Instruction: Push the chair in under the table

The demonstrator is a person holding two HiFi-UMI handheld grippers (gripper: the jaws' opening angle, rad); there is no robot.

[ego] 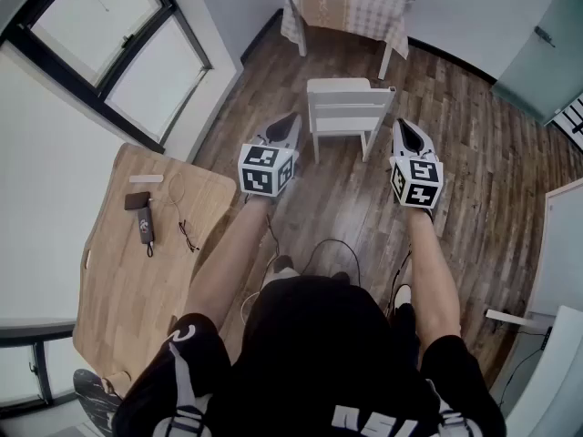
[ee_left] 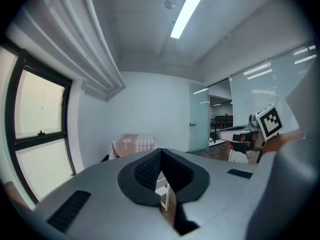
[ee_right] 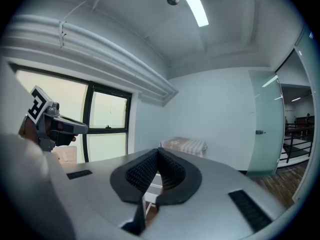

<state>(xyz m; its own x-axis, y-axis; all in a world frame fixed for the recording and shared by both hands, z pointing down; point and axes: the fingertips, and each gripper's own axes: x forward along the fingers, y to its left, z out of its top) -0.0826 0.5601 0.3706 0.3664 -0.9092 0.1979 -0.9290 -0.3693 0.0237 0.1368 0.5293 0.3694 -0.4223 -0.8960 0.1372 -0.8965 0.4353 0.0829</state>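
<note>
The wooden floor [ego: 455,198] runs ahead of you to the table [ego: 351,7] with the checked cloth, set near the far wall. The chair [ego: 349,112] stands on open floor between you and that table, apart from it, with a strip of bare boards between them. None of the chair is under the table yet, so the push has not begun and you are only at the approach. What looks like the chair's slatted back faces you.

Your left gripper [ego: 284,127] hangs just beside the chair's left side and your right gripper [ego: 410,135] just beside its right side. Neither seems to touch it. Both point nearly level toward the table. Each pair of jaws is pressed together with nothing between them, which suits pushing with the tips.

Next, I judge you need to bring both closed tips against the chair's back, one toward each side. Then press evenly and straight ahead so the chair slides without twisting and goes in between the table's legs.
</note>
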